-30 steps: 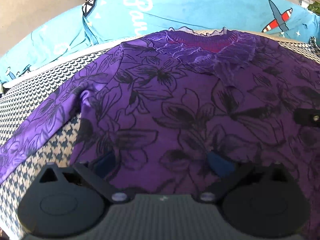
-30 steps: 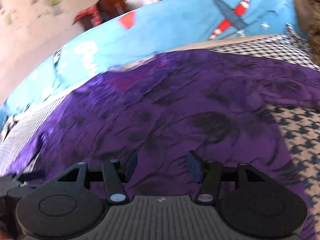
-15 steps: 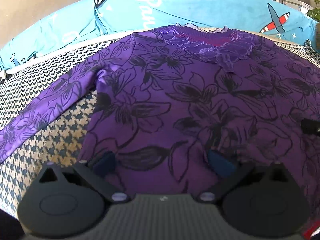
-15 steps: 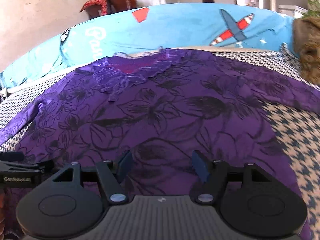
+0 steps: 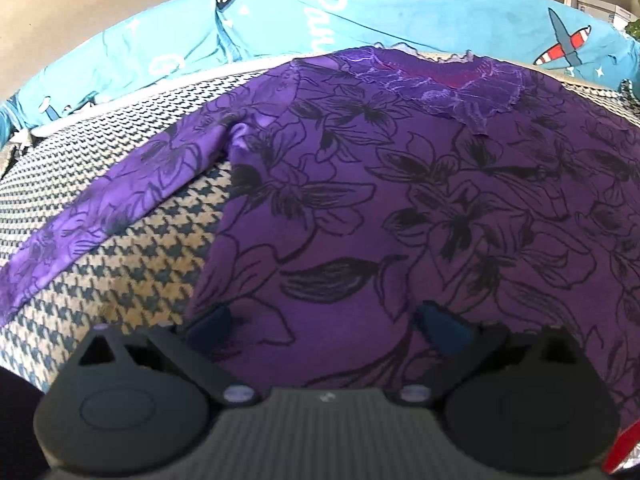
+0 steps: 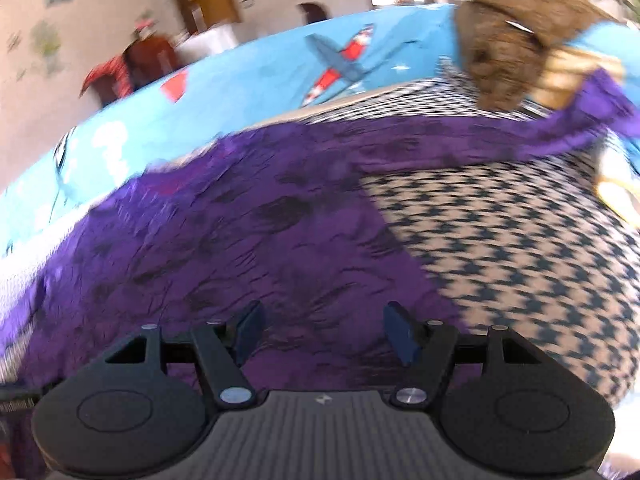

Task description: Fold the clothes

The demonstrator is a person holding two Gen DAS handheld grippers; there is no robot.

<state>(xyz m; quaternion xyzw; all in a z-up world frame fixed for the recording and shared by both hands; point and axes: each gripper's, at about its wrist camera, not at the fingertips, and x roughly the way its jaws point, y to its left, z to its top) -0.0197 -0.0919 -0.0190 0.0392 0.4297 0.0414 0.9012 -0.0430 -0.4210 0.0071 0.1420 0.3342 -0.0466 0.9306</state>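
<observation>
Surface: houndstooth cover (image 5: pixel 132 256), blue bedding (image 5: pixel 360 12) behind.
Garment: purple floral top (image 5: pixel 400 200) spread flat.
Left gripper (image 5: pixel 324 326): wide, empty.
Right gripper (image 6: pixel 324 334): jaws apart, empty.

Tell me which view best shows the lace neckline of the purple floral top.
The left wrist view: the lace neckline of the purple floral top is sharp and whole there. The right wrist view is motion-blurred, showing only a reddish smear at the collar.

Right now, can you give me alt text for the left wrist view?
A purple floral top lies spread flat on a houndstooth cover, one sleeve stretched out to the left. The left gripper hovers open above its lower part, holding nothing; a blue airplane-print cushion runs behind.
</observation>
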